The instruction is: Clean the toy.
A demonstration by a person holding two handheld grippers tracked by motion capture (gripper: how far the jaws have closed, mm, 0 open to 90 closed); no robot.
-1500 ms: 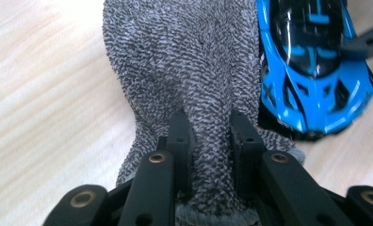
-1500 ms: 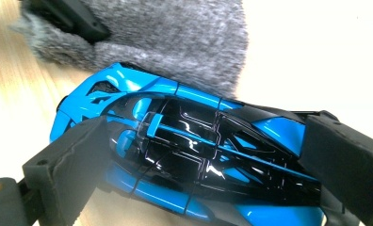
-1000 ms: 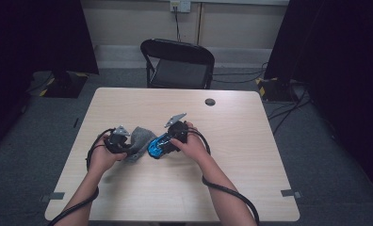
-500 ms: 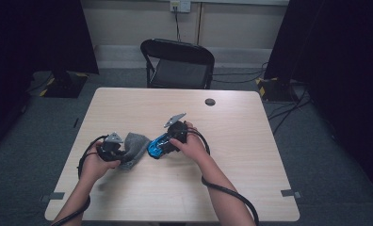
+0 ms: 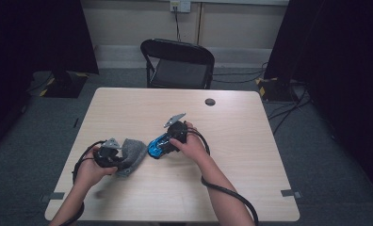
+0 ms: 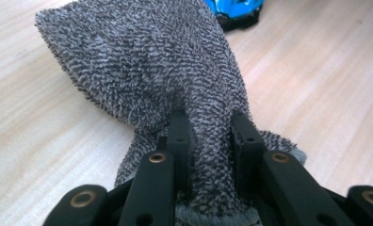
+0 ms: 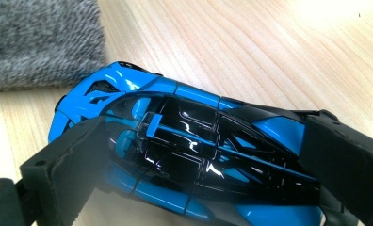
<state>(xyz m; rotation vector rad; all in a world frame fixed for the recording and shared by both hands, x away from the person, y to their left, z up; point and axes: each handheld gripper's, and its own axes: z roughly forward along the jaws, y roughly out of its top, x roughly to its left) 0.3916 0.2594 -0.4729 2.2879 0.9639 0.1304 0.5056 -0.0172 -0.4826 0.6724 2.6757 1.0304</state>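
Observation:
A grey terry cloth [image 5: 132, 153] lies on the wooden table [image 5: 250, 141] left of centre. My left gripper [image 5: 113, 159] is shut on its near end; the cloth [image 6: 147, 75] bunches between the two black fingers [image 6: 181, 136] and fans out beyond them. A blue and black toy car [image 5: 157, 146] sits just right of the cloth. My right gripper [image 5: 168, 142] is shut on the car [image 7: 184, 150], one black pad on each of its flanks. The car's nose [image 6: 236, 8] shows just past the cloth's far edge, and the cloth [image 7: 38, 42] lies close beyond the car.
A small black disc [image 5: 210, 101] lies near the table's far edge. A black folding chair [image 5: 177, 66] stands behind the table. Cables trail from both grippers across the tabletop towards the person's forearms. Dark curtains hang at both sides.
My left gripper has drawn back towards the table's near left, pulling the cloth away from the car. My right gripper and the car have stayed in place.

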